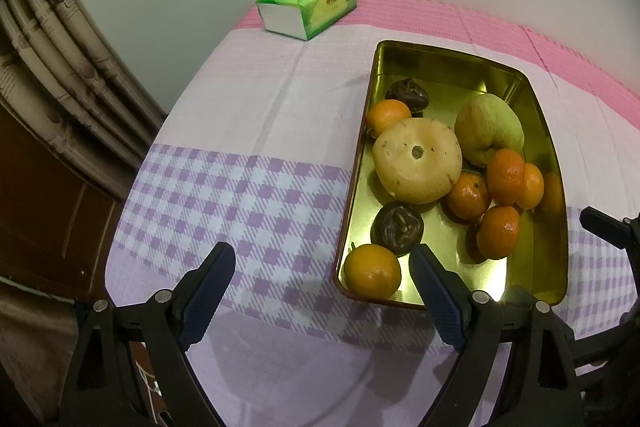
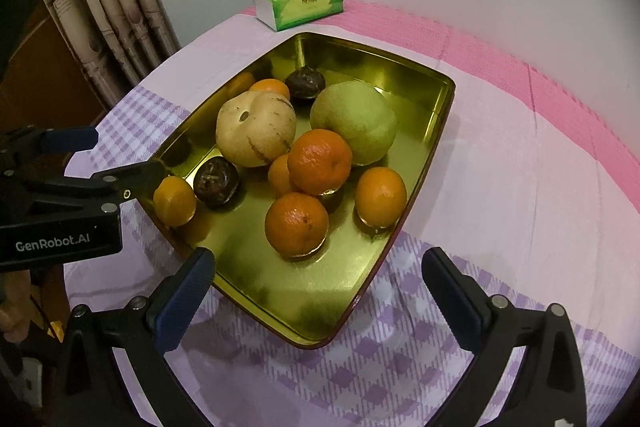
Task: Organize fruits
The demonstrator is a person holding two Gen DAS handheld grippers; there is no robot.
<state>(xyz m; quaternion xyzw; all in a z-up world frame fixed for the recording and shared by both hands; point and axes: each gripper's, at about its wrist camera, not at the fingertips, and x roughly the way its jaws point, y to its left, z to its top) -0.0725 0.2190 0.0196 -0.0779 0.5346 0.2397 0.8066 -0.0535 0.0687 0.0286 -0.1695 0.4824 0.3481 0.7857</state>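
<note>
Left tool point(image 1: 322, 267) gaping, empty; right tool point(image 2: 318, 269) gaping, empty.

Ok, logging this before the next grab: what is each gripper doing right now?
Left gripper: open, holding nothing.
Right gripper: open wide, holding nothing, over the near end of the gold tray.

The surface point(image 1: 256, 99) is covered with a cloth: a pink band along the far edge by the wall, a pale band in the middle, and purple checks at the near side. Two things lie directly on it: a golden metal tray point(image 1: 452, 61) and, well apart near the far edge, a green tissue pack point(image 1: 308, 5).
</note>
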